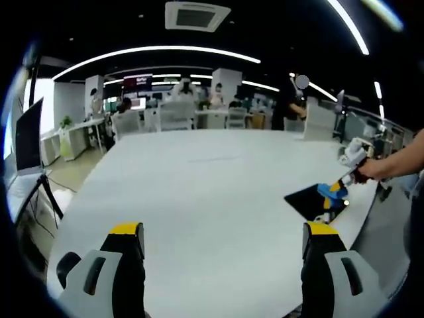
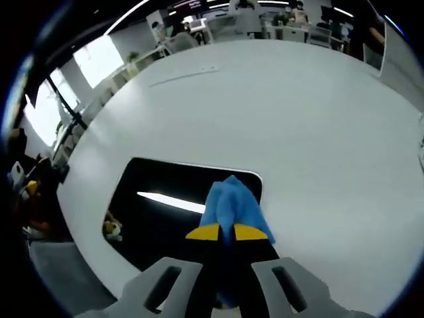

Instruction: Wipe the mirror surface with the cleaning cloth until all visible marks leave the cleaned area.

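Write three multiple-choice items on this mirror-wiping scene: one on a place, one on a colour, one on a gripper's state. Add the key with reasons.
1. Where does the mirror lie?
A. Flat on the white table, near its edge
B. Propped upright against a monitor
C. On the floor

2. What colour is the cleaning cloth?
A. Red
B. Blue
C. Green

3. How does the left gripper stand?
A. Shut on the cloth
B. Shut on the mirror
C. Open, with nothing between its jaws

Key: 1 A, since the right gripper view shows the dark mirror flat on the tabletop beside the table's edge. 2 B, since the cloth held by the right gripper over the mirror is blue. 3 C, since the left gripper view shows its yellow-tipped jaws wide apart with bare table between them.
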{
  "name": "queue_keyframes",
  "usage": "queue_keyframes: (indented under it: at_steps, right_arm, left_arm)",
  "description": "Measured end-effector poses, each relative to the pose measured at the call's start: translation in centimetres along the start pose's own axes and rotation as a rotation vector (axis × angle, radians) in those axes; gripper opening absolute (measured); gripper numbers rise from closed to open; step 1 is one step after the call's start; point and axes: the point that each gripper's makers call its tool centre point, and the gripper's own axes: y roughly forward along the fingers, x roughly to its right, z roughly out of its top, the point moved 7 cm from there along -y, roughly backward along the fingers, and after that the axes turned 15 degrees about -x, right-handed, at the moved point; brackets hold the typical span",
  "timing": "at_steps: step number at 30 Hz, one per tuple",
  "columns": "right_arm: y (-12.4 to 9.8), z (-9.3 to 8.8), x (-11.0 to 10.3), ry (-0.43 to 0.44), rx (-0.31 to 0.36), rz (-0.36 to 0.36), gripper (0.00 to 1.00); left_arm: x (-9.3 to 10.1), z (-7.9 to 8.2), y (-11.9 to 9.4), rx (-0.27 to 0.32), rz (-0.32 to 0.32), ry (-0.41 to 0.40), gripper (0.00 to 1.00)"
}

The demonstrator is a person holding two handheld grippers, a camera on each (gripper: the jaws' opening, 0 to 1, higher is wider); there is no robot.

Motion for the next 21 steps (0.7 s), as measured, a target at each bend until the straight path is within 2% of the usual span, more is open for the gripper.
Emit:
queue_keyframes:
  at_steps: [4, 7, 9, 12, 15, 17, 21]
  right_arm:
    - [0.1, -0.1, -0.2, -0.010, -0.005, -0.009, 0.00]
    - [0.3, -0.1, 0.0, 0.064, 0.009, 0.007, 0.00]
    - [0.1, -0.1, -0.2, 0.059, 0.007, 0.000, 0.00]
    - [0.2, 0.0, -0.2, 0.032, 0.004, -0.020, 0.00]
    - [0.1, 0.1, -0.2, 0.054, -0.002, -0.014, 0.00]
    - [0.1, 0.2, 0.2, 0.034, -0.003, -0.039, 0.00]
    - [-0.2, 0.4, 0.9, 0.060, -0.008, -0.049, 0.00]
  left_arm:
    - [-0.1, -0.3, -0.1, 0.006, -0.008, -0.015, 0.99]
    - [-0.2, -0.5, -0.1, -0.001, -0.017, -0.018, 0.99]
    - [-0.4, -0.4, -0.3, 0.000, -0.023, -0.019, 0.99]
    - [-0.8, -0.1, -0.5, 0.009, -0.022, -0.022, 0.99]
    - [-1.3, 0.4, -0.6, 0.016, -0.024, -0.015, 0.99]
    - [-1.7, 0.7, -0.6, 0.021, -0.021, -0.014, 0.99]
    - [-1.7, 1.1, -0.6, 0.016, -0.029, -0.021, 0.99]
